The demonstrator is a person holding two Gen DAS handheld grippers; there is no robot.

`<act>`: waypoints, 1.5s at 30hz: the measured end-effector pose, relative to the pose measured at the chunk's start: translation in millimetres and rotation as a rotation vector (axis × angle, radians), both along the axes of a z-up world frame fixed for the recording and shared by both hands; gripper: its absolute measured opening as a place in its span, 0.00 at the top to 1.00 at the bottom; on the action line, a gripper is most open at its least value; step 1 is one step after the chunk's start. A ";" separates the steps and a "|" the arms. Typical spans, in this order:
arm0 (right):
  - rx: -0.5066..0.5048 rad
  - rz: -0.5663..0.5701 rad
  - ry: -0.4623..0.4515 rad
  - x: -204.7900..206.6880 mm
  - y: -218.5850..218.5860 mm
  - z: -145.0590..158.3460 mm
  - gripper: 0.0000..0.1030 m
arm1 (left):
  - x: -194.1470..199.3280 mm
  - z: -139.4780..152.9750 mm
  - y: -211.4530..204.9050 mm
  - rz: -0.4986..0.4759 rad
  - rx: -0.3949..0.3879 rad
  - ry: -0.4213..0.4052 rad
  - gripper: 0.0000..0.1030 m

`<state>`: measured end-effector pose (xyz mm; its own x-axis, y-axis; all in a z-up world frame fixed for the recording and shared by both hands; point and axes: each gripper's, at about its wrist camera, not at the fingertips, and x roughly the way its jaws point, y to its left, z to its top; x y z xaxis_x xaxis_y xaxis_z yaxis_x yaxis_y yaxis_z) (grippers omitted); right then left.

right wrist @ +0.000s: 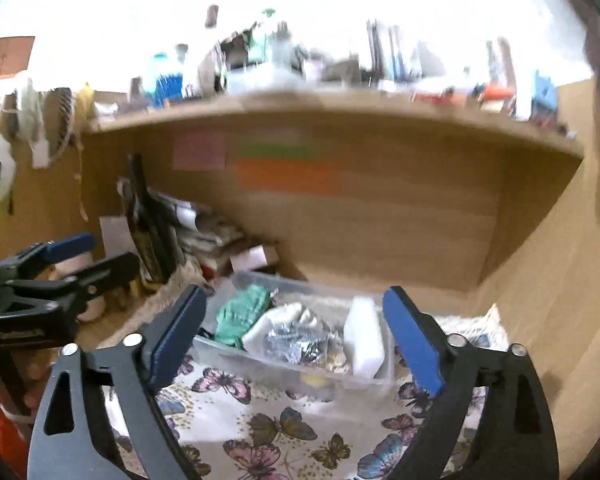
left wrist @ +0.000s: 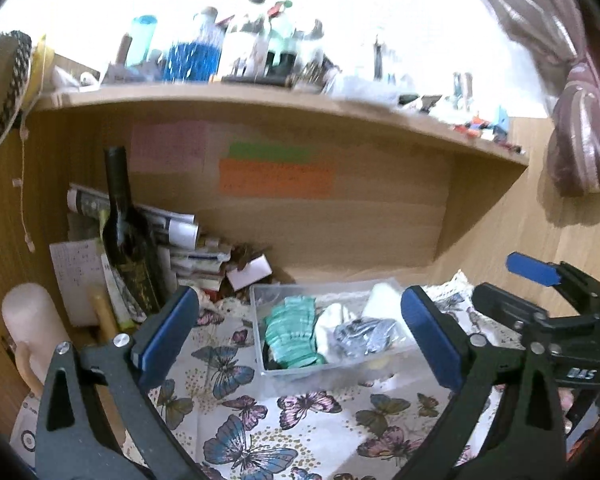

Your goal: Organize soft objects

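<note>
A wooden table (left wrist: 520,232) under a cluttered shelf carries a white butterfly-print cloth (left wrist: 260,420). On the cloth sits a clear plastic bin (left wrist: 260,296) holding a green knitted glove (left wrist: 292,332), a white foam block (right wrist: 362,336) and a crumpled silvery wrapper (right wrist: 296,342). Left gripper (left wrist: 300,344) and right gripper (right wrist: 296,344) hover before the bin, jaws spread wide, gripping nothing. A dark glass bottle (left wrist: 126,232) stands at left.

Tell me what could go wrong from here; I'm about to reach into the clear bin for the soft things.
The dark bottle stands upright just left of the clear bin; a swing of the left gripper might topple it. Both grippers hang open close together, so the right gripper could bump the left over the bin.
</note>
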<state>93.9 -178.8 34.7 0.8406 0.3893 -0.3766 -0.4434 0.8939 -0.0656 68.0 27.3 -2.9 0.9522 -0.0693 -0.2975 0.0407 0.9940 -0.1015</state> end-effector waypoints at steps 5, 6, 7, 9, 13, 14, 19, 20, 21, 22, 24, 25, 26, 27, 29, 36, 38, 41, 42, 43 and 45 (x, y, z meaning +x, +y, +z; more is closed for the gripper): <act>0.041 -0.015 -0.045 -15.5 -8.5 11.8 0.00 | -18.9 11.1 -8.5 -0.012 0.019 -0.051 0.00; 0.046 -0.019 -0.048 -16.6 -9.3 12.4 0.00 | -21.4 12.0 -9.8 -0.012 0.022 -0.055 0.00; 0.049 -0.025 -0.051 -18.4 -10.1 12.9 0.00 | -23.9 12.5 -11.2 -0.012 0.025 -0.059 0.00; 0.049 -0.042 -0.056 -20.8 -11.7 12.9 0.00 | -26.8 13.0 -12.8 -0.011 0.027 -0.062 0.00; 0.053 -0.053 -0.050 -23.8 -16.2 12.4 0.00 | -30.5 13.4 -14.0 -0.009 0.027 -0.062 0.00; 0.054 -0.056 -0.050 -24.2 -17.4 12.3 0.00 | -31.3 13.6 -14.3 -0.008 0.028 -0.063 0.00; 0.057 -0.068 -0.055 -28.5 -21.3 12.7 0.00 | -33.8 14.7 -14.5 -0.007 0.028 -0.069 0.00; 0.056 -0.071 -0.058 -29.2 -21.6 12.7 0.00 | -34.1 14.7 -14.8 -0.007 0.030 -0.070 0.00; 0.055 -0.074 -0.059 -29.8 -20.8 12.8 0.00 | -34.9 14.7 -15.9 -0.005 0.032 -0.071 0.00; 0.054 -0.076 -0.061 -30.3 -20.8 12.9 0.00 | -35.0 14.6 -16.1 -0.005 0.034 -0.071 0.00; 0.055 -0.078 -0.063 -31.1 -21.1 12.9 0.00 | -35.6 14.5 -16.7 -0.004 0.036 -0.073 0.00; 0.056 -0.078 -0.063 -31.4 -21.1 12.9 0.00 | -35.9 14.6 -17.0 -0.003 0.036 -0.073 0.00; 0.056 -0.077 -0.064 -31.7 -21.2 12.9 0.00 | -35.6 14.8 -16.8 -0.003 0.035 -0.072 0.00; 0.055 -0.078 -0.065 -31.6 -20.8 12.8 0.00 | -35.5 14.8 -16.7 -0.003 0.036 -0.072 0.00; 0.056 -0.079 -0.069 -32.8 -21.0 13.2 0.00 | -35.5 14.7 -16.3 -0.004 0.036 -0.072 0.00; 0.060 -0.075 -0.078 -34.5 -21.5 15.7 0.00 | -35.6 14.8 -16.9 -0.003 0.035 -0.073 0.00; 0.061 -0.073 -0.080 -35.0 -21.2 16.4 0.00 | -35.8 14.6 -17.3 -0.001 0.038 -0.074 0.00; 0.063 -0.073 -0.082 -35.6 -21.0 16.7 0.00 | -35.5 15.1 -16.8 -0.003 0.036 -0.072 0.00; 0.064 -0.073 -0.082 -35.7 -20.7 17.0 0.00 | -35.5 15.0 -17.0 -0.004 0.033 -0.071 0.00; 0.063 -0.072 -0.083 -35.6 -20.4 17.0 0.00 | -35.7 15.3 -17.0 -0.003 0.034 -0.072 0.00; 0.062 -0.074 -0.085 -35.7 -20.1 17.1 0.00 | -35.6 15.5 -16.9 -0.003 0.034 -0.072 0.00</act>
